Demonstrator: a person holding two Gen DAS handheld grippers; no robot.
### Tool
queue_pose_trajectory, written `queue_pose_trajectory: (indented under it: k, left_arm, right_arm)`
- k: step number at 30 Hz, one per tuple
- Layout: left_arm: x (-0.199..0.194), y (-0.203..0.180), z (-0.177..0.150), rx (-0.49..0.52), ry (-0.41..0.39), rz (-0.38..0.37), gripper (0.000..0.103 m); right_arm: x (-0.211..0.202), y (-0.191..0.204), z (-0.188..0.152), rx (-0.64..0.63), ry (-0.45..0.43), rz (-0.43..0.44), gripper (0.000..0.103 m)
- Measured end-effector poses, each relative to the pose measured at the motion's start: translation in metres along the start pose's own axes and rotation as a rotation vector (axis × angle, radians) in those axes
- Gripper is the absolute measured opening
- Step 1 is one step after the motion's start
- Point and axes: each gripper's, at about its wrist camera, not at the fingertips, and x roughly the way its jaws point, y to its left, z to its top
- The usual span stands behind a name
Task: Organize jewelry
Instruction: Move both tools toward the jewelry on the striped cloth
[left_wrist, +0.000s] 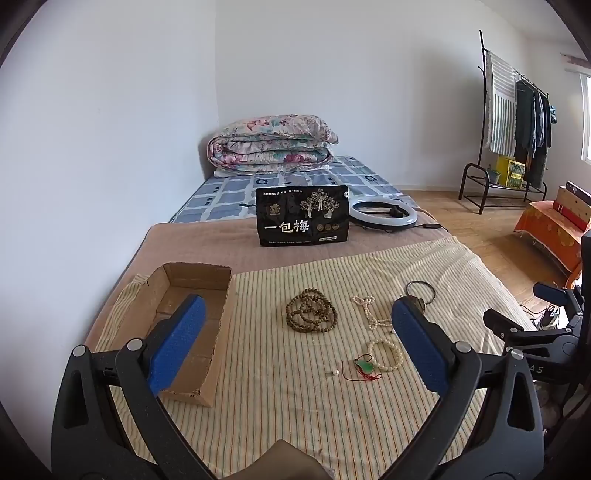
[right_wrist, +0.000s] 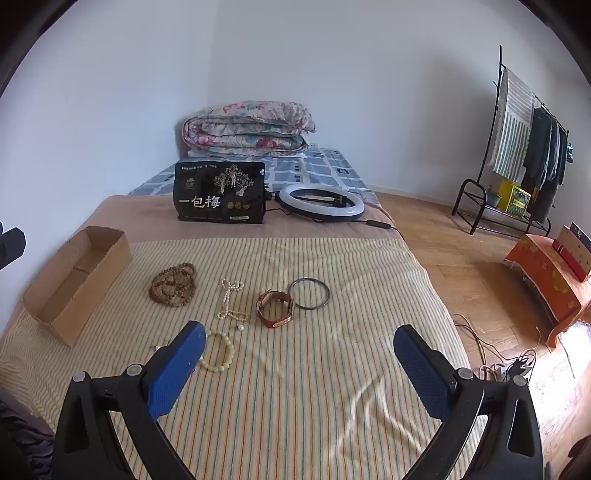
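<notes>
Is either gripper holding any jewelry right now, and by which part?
Nothing is held. The left gripper and right gripper are both open and empty.

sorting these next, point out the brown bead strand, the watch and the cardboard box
brown bead strand (left_wrist: 311, 311), left wrist view, coil's middle
watch (right_wrist: 275, 307), right wrist view, leather band
cardboard box (right_wrist: 59, 315), right wrist view, outer side wall

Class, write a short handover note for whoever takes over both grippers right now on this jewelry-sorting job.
Left gripper: open, empty, above the striped cloth.
Right gripper: open, empty, nearer the watch.
Cardboard box: on the left of the cloth, nothing visible inside.
On the cloth, loose: brown bead necklace, pearl necklace, cream bead bracelet, green pendant on red cord, small loose pearls, leather-strap watch, thin metal bangle.
Done: nothing yet.
Left: every piece, presumably into the box.
</notes>
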Motion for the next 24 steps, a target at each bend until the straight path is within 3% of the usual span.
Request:
queue_pose_trajectory:
  k: [18, 24]
  left_arm:
    - [0.039, 0.007, -0.01, 0.016, 0.102, 0.015, 0.102]
    - [0.055, 0.009, -0.016, 0.043, 0.16, -0.008, 0.102]
  right_arm:
    - [0.021, -0.006, -0.004, -0.004, 0.057, -0.036, 0.103]
    - [0.035, -0.011, -0.009, -0.011, 0.101, 0.006, 0.102]
